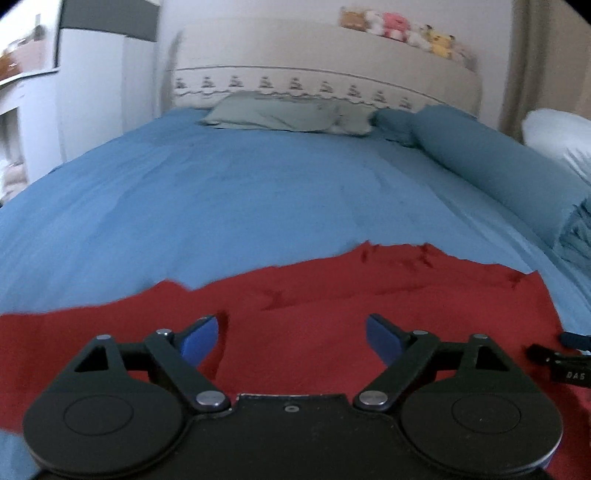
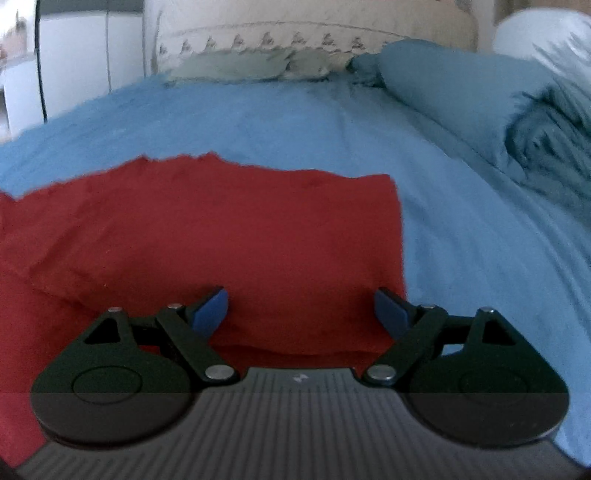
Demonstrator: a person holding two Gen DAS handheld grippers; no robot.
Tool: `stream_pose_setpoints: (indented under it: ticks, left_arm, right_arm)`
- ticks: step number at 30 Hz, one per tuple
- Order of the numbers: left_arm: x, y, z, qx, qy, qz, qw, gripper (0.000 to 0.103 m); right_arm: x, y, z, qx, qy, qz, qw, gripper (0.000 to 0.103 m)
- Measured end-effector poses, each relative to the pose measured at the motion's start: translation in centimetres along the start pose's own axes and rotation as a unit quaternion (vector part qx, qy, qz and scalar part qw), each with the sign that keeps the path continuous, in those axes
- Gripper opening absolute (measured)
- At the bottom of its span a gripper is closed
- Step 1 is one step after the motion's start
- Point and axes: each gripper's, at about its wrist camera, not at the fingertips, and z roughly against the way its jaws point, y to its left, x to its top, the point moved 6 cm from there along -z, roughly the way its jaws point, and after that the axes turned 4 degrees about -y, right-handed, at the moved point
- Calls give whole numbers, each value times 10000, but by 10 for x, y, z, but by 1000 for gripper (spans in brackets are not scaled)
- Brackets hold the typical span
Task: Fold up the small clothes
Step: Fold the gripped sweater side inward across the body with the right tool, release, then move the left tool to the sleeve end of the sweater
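Observation:
A red garment (image 1: pixel 314 295) lies spread flat on the blue bed sheet (image 1: pixel 221 192). It also shows in the right wrist view (image 2: pixel 221 229), with its right edge straight and a fold line near its front edge. My left gripper (image 1: pixel 291 332) is open and empty, low over the garment's near part. My right gripper (image 2: pixel 301 308) is open and empty, over the garment's near right corner. Part of the right gripper (image 1: pixel 561 362) shows at the right edge of the left wrist view.
A grey-green pillow (image 1: pixel 280 114) lies at the headboard (image 1: pixel 332 74). A rolled blue duvet (image 1: pixel 498 162) runs along the bed's right side, also in the right wrist view (image 2: pixel 480 103). Plush toys (image 1: pixel 399 29) sit on the headboard. White furniture (image 1: pixel 74 92) stands left.

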Motion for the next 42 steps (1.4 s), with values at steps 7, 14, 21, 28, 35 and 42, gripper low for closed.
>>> stream_pose_setpoints:
  ticks: [7, 14, 21, 28, 35, 42]
  left_arm:
    - [2, 8, -47, 429, 232, -63, 9988, 94]
    - [-9, 50, -67, 286, 551, 935, 9937, 60]
    - [-4, 27, -48, 180, -168, 212, 9995, 6]
    - [-10, 20, -46, 1427, -324, -948, 9847, 30]
    - [-14, 5, -18, 308, -604, -431, 9968, 90]
    - [-45, -17, -36, 68, 423, -855, 9954, 92]
  right_arm:
    - [4, 0, 16, -194, -232, 43, 9995, 103]
    - [-11, -1, 11, -28, -302, -277, 9992, 103]
    - [-11, -3, 12, 26, -301, -310, 9991, 103]
    - [-12, -1, 11, 3, -307, -289, 9991, 103]
    - [-13, 0, 11, 17, -301, -262, 9992, 103]
    - [-14, -7, 13, -329, -245, -379, 9984, 103]
